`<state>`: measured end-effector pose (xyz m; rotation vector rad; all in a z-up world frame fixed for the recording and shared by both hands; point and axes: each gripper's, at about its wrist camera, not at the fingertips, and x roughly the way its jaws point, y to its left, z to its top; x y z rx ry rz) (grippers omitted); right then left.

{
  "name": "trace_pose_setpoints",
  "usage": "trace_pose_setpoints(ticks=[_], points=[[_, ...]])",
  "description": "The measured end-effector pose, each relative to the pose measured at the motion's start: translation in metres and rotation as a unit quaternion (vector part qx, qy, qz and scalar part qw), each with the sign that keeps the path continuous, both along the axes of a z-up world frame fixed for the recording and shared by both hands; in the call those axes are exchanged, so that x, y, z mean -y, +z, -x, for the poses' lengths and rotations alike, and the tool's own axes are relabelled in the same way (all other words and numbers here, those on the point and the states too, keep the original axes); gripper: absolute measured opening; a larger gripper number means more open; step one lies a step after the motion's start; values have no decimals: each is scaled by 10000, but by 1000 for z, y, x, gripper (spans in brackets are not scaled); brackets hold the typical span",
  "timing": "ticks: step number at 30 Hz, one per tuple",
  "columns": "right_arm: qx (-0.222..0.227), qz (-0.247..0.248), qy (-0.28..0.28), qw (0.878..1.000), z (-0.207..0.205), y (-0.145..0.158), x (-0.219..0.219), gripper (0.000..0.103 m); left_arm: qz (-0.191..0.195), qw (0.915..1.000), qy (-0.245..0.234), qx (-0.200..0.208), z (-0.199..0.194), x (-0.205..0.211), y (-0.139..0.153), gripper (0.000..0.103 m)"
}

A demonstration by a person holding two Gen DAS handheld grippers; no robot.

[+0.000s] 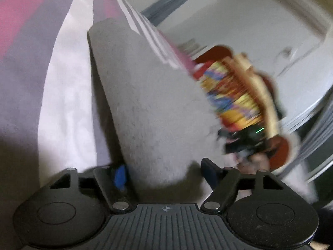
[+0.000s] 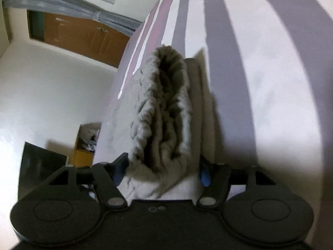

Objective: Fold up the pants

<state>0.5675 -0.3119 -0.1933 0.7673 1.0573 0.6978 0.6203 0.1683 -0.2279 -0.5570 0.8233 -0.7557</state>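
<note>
The grey pants (image 1: pixel 149 108) lie folded into a long flat shape on a striped bedsheet (image 1: pixel 62 87). My left gripper (image 1: pixel 164 177) holds one end of them between its jaws, the fabric running away up and left. In the right wrist view the pants (image 2: pixel 164 112) show as a thick bundle of several folded layers with a gathered waistband end. My right gripper (image 2: pixel 164 170) is shut on that bundle, with one blue-tipped fingertip (image 2: pixel 205 176) to the right of the cloth. The other gripper (image 1: pixel 243 141) and the person's colourful sleeve (image 1: pixel 233 91) show blurred in the left wrist view.
The bedsheet (image 2: pixel 260 73) has white, lilac and pink stripes. Beyond the bed's left edge are a pale floor (image 2: pixel 52 95), a brown wooden door (image 2: pixel 83 37), a yellow box (image 2: pixel 85 152) and a dark object (image 2: pixel 39 162). A white cabinet (image 1: pixel 260 25) stands behind.
</note>
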Motion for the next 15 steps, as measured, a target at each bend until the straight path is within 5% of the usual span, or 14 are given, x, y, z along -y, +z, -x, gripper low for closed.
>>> trace_pose_setpoints(ticks=[2,5,10,15], points=[[21,299,-177,9994,-6,-5,-7,63,-224,9995,217,46,-2,10,5,72],[-87,504,-480,9975,-1,1,-13,67,88,9971,727,-225,3,6,7,73],[311,1066,-566,9922,47,35,9,95,-249,9909,1325,13,60,-12,23,86],[408,1509,-960,9830,97,44,40,101,-758,9685,2372,87,126,-46,46,88]])
